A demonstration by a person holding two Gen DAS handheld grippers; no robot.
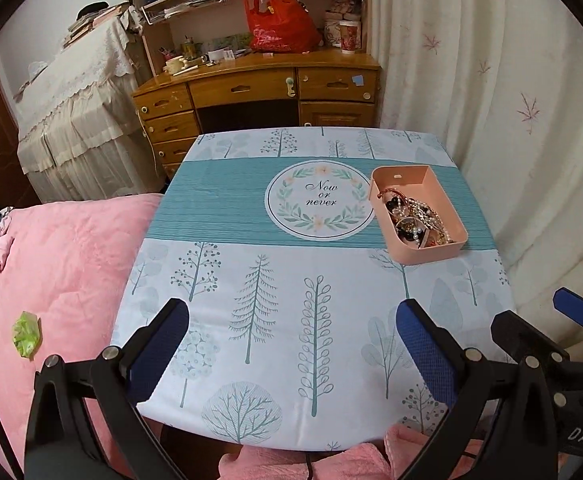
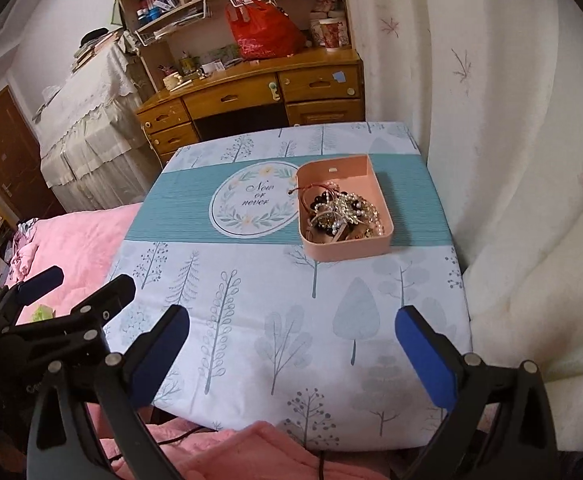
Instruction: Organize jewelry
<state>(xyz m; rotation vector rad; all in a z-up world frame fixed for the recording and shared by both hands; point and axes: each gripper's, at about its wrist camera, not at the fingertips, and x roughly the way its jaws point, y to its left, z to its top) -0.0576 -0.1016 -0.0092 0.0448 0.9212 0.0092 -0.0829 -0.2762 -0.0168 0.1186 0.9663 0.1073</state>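
A pink rectangular tray (image 1: 399,178) stands on the table's right side, on the teal band of the cloth. It holds a tangled heap of jewelry (image 1: 417,218): beads, pearls and gold chains. The tray (image 2: 375,176) and the jewelry (image 2: 341,210) also show in the right wrist view. My left gripper (image 1: 291,348) is open and empty above the table's near edge. My right gripper (image 2: 291,348) is open and empty, also above the near edge; its fingers (image 1: 575,312) show at the right of the left wrist view. Both are well short of the tray.
The small table (image 1: 291,280) has a tree-print cloth with a round "Now or never" emblem (image 1: 319,200). A pink quilt (image 1: 51,272) lies to the left, a cream curtain (image 1: 511,100) to the right, a wooden desk (image 1: 259,88) behind.
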